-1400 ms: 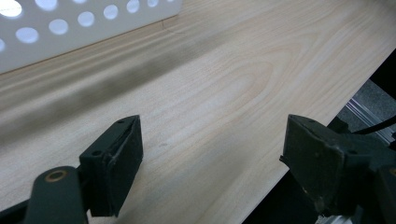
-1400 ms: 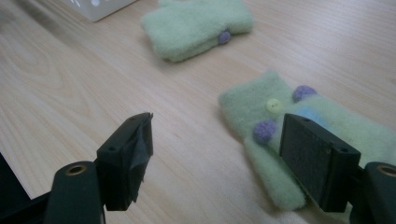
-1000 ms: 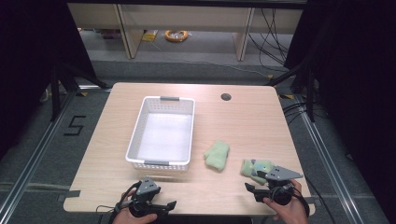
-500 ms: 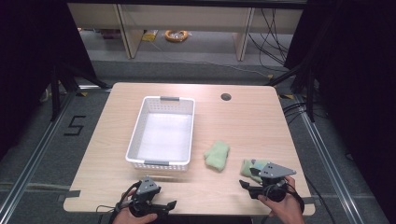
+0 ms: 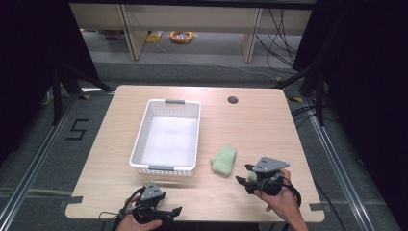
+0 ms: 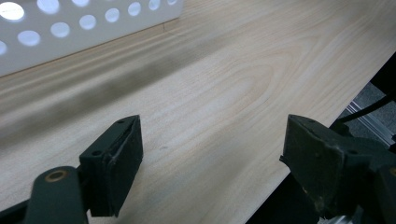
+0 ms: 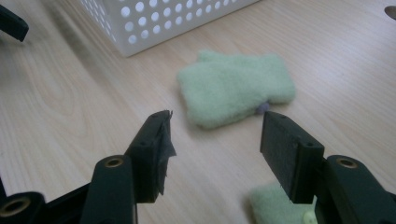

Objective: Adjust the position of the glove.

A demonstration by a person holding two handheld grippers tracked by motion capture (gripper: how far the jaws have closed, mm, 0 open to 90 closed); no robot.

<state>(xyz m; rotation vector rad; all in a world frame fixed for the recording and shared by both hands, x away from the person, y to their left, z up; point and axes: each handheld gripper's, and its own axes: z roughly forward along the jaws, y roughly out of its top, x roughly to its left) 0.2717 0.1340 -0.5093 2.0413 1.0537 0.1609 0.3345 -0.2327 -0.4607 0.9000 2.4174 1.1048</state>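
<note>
A folded pale green cloth [image 5: 223, 160] lies on the table right of the white basket [image 5: 142, 136]. In the right gripper view the same cloth [image 7: 236, 88] lies just ahead of the jaws. A second green cloth [image 7: 275, 205] sits below and beside the right jaw, mostly covered in the high view [image 5: 251, 176]. My right gripper [image 5: 243, 174] [image 7: 215, 135] is open with nothing between its jaws and points left toward the folded cloth. My left gripper [image 5: 173, 211] [image 6: 212, 140] is open and empty, low over the wood at the table's front edge.
The basket's perforated wall [image 6: 70, 28] stands just beyond the left gripper, and its corner [image 7: 173, 18] is behind the folded cloth. A round cable hole [image 5: 233, 100] is at the back of the table [image 5: 269, 125]. Floor rails run along both sides.
My right gripper has moved forward and left over the smaller green cloth, covering most of it. The left gripper has stayed in place.
</note>
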